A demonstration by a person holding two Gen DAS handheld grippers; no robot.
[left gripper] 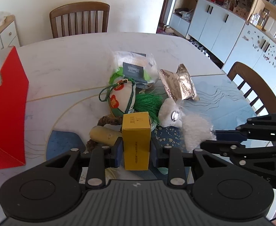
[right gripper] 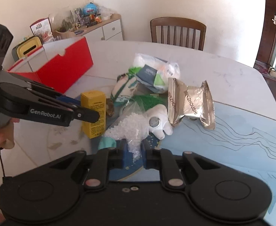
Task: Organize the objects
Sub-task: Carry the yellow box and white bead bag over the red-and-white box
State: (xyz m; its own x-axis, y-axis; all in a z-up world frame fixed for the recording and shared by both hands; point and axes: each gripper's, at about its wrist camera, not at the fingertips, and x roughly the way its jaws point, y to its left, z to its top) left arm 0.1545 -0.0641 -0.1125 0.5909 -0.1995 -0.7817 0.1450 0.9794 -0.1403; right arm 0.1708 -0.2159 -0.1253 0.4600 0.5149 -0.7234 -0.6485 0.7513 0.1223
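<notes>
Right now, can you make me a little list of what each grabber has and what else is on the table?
left gripper: shut on the yellow box, which stands upright
right gripper: shut on the clear bag of white pellets
red box: open, at the table's far left
silver snack packets: beside the pile
table: white marble with a blue pattern

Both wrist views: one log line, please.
left gripper: shut on yellow box | right gripper: shut on pellet bag | red box: open
</notes>
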